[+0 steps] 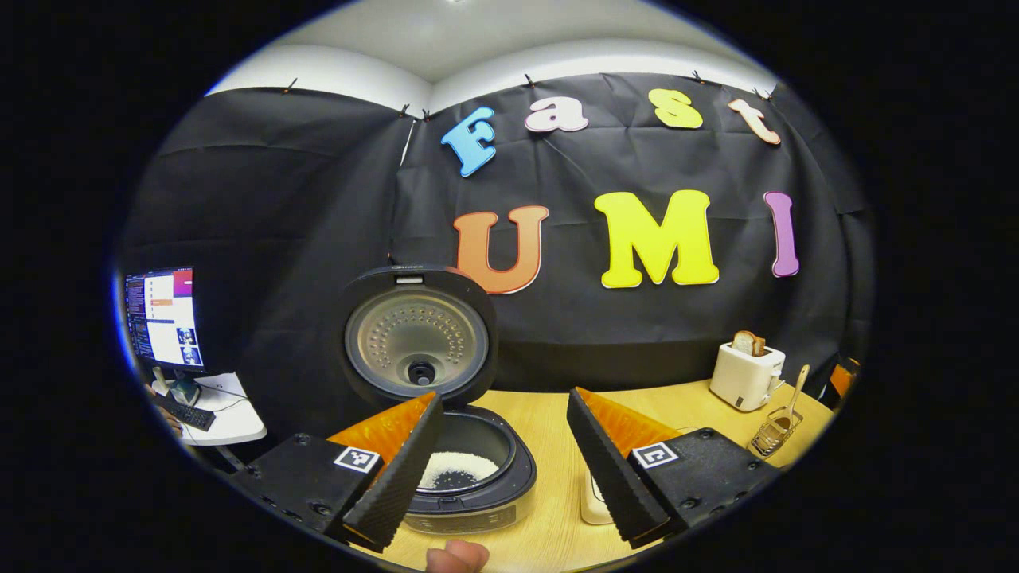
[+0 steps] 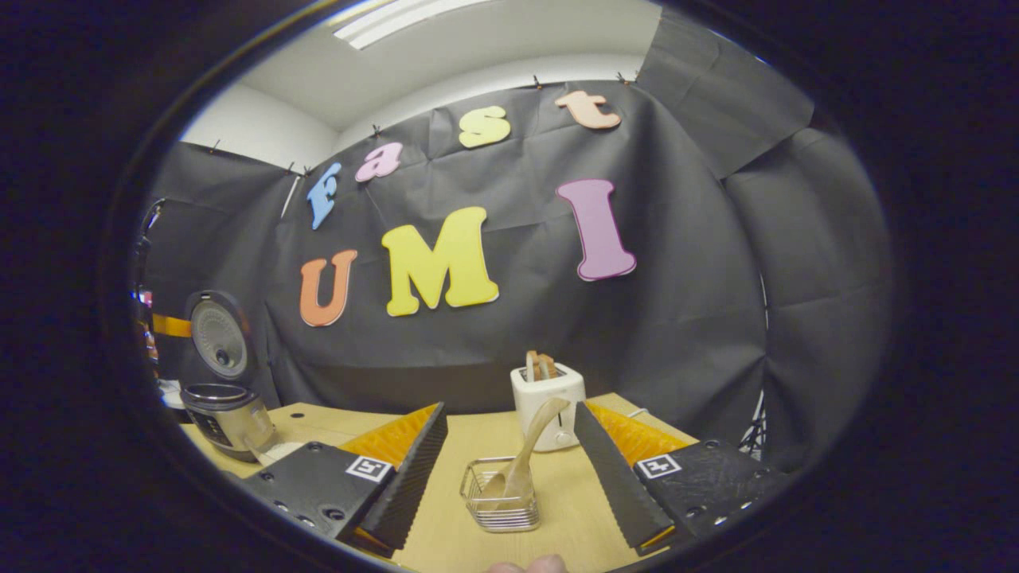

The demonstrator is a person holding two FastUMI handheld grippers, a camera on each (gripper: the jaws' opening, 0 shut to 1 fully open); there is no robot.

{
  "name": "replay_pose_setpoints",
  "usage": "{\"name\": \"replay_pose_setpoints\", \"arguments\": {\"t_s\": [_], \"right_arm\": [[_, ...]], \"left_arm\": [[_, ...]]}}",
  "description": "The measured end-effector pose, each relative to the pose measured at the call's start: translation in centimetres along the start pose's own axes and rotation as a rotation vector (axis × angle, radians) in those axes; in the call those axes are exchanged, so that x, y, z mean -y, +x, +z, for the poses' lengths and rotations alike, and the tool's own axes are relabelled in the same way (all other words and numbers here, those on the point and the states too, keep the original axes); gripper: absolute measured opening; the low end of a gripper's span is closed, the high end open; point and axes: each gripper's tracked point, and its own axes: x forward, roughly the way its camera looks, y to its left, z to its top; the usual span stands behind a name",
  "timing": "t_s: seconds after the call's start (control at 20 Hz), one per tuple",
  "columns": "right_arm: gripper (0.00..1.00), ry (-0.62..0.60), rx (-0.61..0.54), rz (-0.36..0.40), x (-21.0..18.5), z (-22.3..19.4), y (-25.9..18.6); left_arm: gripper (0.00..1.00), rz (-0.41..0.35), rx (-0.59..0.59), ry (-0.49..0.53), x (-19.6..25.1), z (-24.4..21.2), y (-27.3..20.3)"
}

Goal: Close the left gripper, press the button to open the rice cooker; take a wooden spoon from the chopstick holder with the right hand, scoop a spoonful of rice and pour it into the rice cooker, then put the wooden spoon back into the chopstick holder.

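The rice cooker (image 1: 478, 485) stands with its lid (image 1: 418, 334) swung up, and white rice lies in the inner pot (image 1: 458, 469). My left gripper (image 1: 505, 406) hangs open just in front of it, its left finger partly covering the pot. At the far right, the wooden spoon (image 1: 796, 390) leans in the wire chopstick holder (image 1: 776, 431). My right gripper (image 2: 509, 414) is open and holds nothing. The chopstick holder (image 2: 501, 497) with the wooden spoon (image 2: 529, 450) sits on the table between and beyond its fingers, touching neither. The rice cooker (image 2: 227, 414) stands far left.
A white toaster (image 1: 746, 376) with bread stands at the back right of the wooden table (image 1: 549, 414); the toaster (image 2: 548, 398) is just behind the holder. A pale container (image 1: 591, 501) is partly hidden behind my left gripper's right finger. A monitor (image 1: 159, 318) and keyboard sit off the table's left.
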Motion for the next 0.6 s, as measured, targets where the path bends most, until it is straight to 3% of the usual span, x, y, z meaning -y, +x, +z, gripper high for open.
{"name": "replay_pose_setpoints", "arguments": {"t_s": [0.05, 0.1, 0.15, 0.45, 0.6], "right_arm": [[0.95, 0.005, -0.016, 0.001, 0.2, -0.4, 0.3], [0.95, 0.006, -0.033, 0.001, 0.4, -0.9, 0.7], [0.95, 0.002, -0.047, 0.001, 0.6, -1.2, 1.1], [0.95, -0.009, -0.145, -0.007, 2.0, -3.9, 4.2], [0.96, 0.050, -0.217, 0.014, 2.4, -5.8, 6.8]], "left_arm": [[0.99, -0.001, 0.007, -0.002, 0.1, -0.2, -0.2], [0.95, 0.002, 0.014, 0.000, 0.3, -0.4, -0.4], [0.99, 0.002, 0.017, 0.007, 0.5, -0.6, -0.6], [0.99, -0.001, 0.032, 0.074, 1.9, -1.5, -1.2], [0.95, 0.021, 0.024, 0.081, 1.9, -1.8, -1.8]]}}
